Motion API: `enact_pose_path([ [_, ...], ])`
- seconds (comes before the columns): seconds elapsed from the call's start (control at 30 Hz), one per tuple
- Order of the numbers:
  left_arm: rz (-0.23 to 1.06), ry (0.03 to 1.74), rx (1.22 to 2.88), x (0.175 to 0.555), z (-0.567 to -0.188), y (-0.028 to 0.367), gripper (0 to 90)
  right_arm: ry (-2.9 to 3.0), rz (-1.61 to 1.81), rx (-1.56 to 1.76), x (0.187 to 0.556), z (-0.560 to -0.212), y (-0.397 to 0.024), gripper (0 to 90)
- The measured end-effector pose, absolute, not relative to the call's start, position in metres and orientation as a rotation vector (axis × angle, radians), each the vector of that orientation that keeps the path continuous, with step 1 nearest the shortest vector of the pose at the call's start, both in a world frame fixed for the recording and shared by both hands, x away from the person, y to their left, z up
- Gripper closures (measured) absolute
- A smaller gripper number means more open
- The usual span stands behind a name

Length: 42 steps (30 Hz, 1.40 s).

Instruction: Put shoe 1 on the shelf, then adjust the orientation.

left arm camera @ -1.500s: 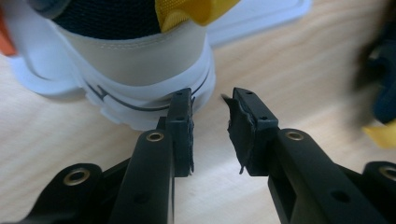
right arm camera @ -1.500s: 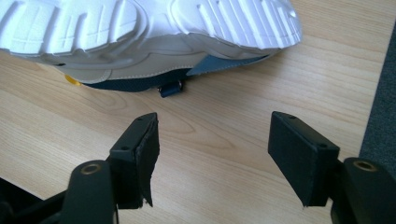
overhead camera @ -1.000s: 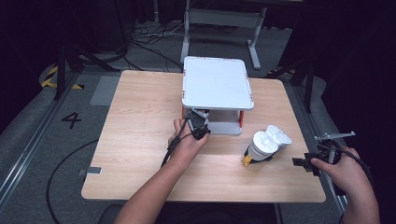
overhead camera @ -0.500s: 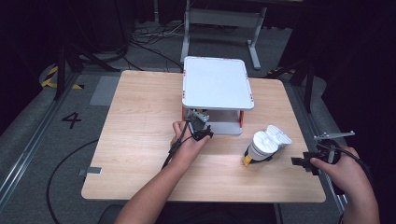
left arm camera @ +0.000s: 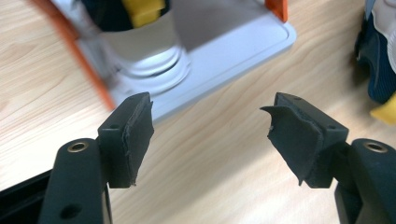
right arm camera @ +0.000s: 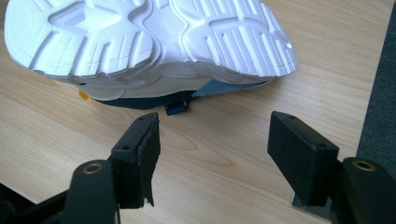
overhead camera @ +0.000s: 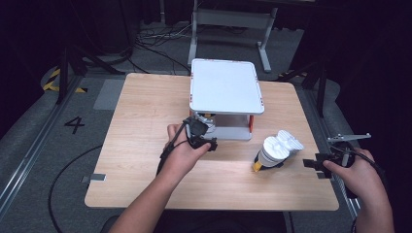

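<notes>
Left to right across the high view. The left gripper (overhead camera: 201,135) stood at the near-left corner of the white two-tier plastic shelf with orange posts (overhead camera: 226,92); its jaws had just been opening and stood wide apart with nothing between them. In the left gripper view, a shoe with a white sole, dark blue upper and yellow trim (left arm camera: 140,42) stood heel-end toward the camera on the shelf's lower tray, just beyond the open pads (left arm camera: 133,135) and up-left of them. The upper tray carried nothing.

The second white-soled shoe with dark blue upper and yellow heel tab (overhead camera: 277,151) lay on its side on the light wooden table (overhead camera: 145,111), to the right of the shelf's front. Its long axis ran diagonally, one end nearer the person, the other pointing away and right. In the right gripper view its sole (right arm camera: 149,42) faced the camera.

The right gripper (overhead camera: 320,164) hung at the table's right edge, level, jaws wide and empty, pointing at this shoe. Judged by position, the right hand lay nearer to it, with a short gap of bare table between.
</notes>
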<state>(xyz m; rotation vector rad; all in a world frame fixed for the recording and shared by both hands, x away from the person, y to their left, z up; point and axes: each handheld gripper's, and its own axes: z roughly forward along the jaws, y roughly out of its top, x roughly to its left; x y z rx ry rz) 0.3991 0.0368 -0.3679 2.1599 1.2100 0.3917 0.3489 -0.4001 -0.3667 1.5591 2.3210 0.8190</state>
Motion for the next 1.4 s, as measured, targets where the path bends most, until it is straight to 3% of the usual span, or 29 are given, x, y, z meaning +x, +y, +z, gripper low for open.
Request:
enact_pose_path([
  [0.13,0.434,1.288,2.216,0.400,-0.354,0.060,28.2,2.319,0.832,1.530,0.350,-0.365,-0.395,36.6],
  [0.27,0.472,1.336,2.253,0.402,-0.352,0.078,26.9,2.316,0.864,1.483,0.352,-0.361,-0.390,46.2],
  [0.37,0.482,1.384,2.305,0.406,-0.355,0.098,26.3,2.319,0.875,1.477,0.354,-0.360,-0.388,48.2],
  [0.6,0.376,1.462,2.441,0.410,-0.367,0.142,25.0,2.343,0.892,1.410,0.366,-0.359,-0.375,51.3],
  [0.83,0.317,1.471,2.470,0.414,-0.384,0.157,23.8,2.355,0.902,1.386,0.376,-0.363,-0.365,59.2],
  [1.07,0.302,1.492,2.459,0.418,-0.398,0.168,23.9,2.331,0.897,1.349,0.385,-0.365,-0.352,74.1],
  [1.27,0.284,1.478,2.485,0.419,-0.403,0.164,24.6,2.307,0.897,1.308,0.392,-0.374,-0.345,86.2],
  [1.4,0.266,1.463,2.494,0.419,-0.405,0.161,24.8,2.300,0.906,1.292,0.396,-0.378,-0.343,89.3],
])
